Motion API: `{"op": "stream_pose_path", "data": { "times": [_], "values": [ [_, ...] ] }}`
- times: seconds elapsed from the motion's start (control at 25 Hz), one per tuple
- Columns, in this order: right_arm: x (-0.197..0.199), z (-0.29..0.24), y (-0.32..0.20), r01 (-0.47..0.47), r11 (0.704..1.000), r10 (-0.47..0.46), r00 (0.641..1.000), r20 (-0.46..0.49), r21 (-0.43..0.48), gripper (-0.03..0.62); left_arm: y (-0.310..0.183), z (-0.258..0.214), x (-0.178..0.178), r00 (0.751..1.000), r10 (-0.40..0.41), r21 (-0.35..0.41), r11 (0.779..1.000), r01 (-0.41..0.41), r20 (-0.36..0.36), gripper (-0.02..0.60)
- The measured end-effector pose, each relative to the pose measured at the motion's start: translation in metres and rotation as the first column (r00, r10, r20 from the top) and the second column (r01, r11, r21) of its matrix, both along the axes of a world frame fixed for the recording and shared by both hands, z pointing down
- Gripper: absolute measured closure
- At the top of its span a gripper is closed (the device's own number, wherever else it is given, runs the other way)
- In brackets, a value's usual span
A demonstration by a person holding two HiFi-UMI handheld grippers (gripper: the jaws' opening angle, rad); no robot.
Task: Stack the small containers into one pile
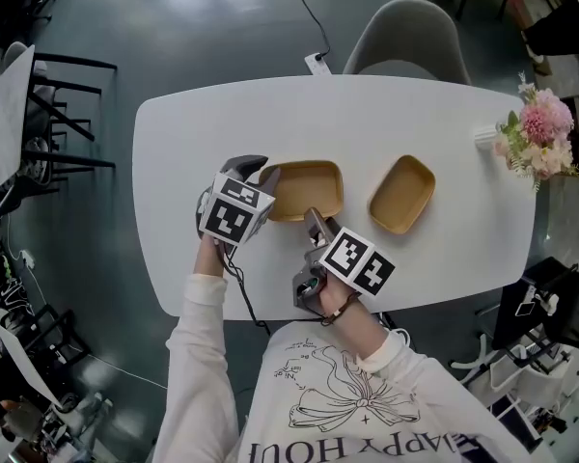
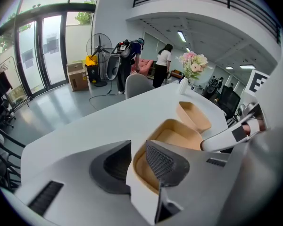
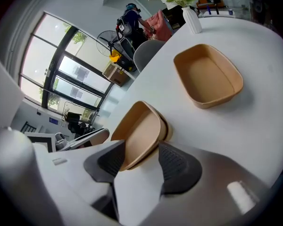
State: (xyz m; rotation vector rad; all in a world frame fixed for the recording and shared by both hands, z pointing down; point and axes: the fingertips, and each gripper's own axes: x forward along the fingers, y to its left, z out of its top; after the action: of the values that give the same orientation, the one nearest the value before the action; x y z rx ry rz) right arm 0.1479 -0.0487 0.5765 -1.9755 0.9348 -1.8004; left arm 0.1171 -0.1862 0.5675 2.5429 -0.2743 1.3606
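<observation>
A tan container lies on the white table, and in the right gripper view it shows a second rim, as two nested ones. A single tan container lies apart to its right. My left gripper stands at the nested pair's left end; its jaws straddle the rim with a gap showing, so it is open. My right gripper is at the pair's near edge, its jaws open around the tilted rim. The single container lies untouched.
A white vase of pink flowers stands at the table's right end. A grey chair is tucked in at the far side, with a power strip on the floor. People stand far off by a fan.
</observation>
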Motion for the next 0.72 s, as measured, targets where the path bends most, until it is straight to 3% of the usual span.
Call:
{"op": "stream_pose_path", "data": {
  "times": [0.36,0.72],
  "values": [
    [0.041,-0.016,0.026,-0.029,1.0,0.026,0.981,-0.195,-0.011,0.35,0.001,-0.036,-0.007,0.995,-0.054,0.06,0.996,0.059,-0.085,0.472],
    [0.113,-0.03,0.085,-0.136,0.987,0.085,0.891,-0.446,-0.084,0.351,0.044,-0.057,0.022,0.984,-0.056,0.03,0.998,0.062,-0.171,0.489]
  ]
}}
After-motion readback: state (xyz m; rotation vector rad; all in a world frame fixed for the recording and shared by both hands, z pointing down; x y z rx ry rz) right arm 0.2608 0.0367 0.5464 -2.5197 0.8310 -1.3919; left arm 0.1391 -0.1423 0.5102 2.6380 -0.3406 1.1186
